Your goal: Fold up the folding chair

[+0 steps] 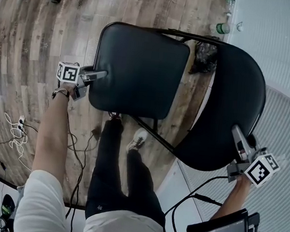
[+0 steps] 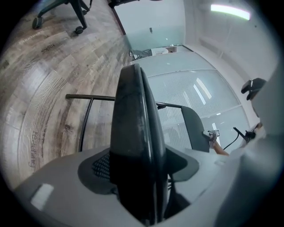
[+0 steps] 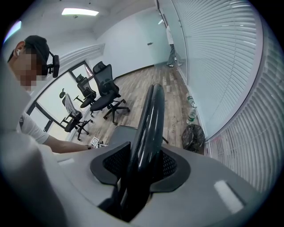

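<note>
Both claws are clamped shut: left claw [image 1: 99, 75] on the seat [image 1: 139, 71] at its 9 o'clock edge, right claw [image 1: 237, 134] on the backrest [image 1: 228, 111] at its 4 o'clock rim. Either smooth edge could slip out mid-fold.

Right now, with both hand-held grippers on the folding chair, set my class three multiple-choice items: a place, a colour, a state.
1. The left hand-held gripper grips: A) the seat's edge B) a leg C) a bottle.
2. The seat is: A) red B) black C) white.
3. The right hand-held gripper is: A) open and free B) shut on the backrest C) holding a cable.
Answers: 1 A, the seat's edge sits between its jaws in the left gripper view; 2 B, dark padding in the head view; 3 B, its jaws clamp the backrest's rim in the right gripper view.
</note>
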A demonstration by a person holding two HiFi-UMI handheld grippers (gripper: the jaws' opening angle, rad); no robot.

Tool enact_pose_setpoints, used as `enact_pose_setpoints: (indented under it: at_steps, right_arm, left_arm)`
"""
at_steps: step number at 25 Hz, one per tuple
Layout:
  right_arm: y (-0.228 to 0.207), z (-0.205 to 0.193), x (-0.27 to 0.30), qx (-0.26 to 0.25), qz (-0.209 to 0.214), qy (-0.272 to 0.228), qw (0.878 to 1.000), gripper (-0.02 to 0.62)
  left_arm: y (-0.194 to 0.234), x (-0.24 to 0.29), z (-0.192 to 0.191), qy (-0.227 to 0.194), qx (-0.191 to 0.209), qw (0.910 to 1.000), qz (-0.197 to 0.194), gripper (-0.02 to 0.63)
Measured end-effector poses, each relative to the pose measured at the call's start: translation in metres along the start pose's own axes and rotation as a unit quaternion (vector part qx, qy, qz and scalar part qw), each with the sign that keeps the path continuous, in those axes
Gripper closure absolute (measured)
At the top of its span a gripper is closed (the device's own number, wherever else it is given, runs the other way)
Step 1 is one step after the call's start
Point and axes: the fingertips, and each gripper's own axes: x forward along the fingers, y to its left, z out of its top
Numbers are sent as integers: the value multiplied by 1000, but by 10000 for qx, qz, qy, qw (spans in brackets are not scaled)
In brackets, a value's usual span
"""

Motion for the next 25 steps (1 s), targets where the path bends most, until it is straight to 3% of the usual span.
enact_pose_setpoints:
  at_steps: [8, 25]
  right_arm:
    - [-2, 7, 0, 302, 155, -101, 9994, 465]
    - [11, 21, -16, 785, 695, -488, 9933, 509]
  left_arm:
    - [2, -1, -3, -43, -213, 9987, 457, 308]
    - [-33, 11, 1, -135, -148, 9992, 359, 321]
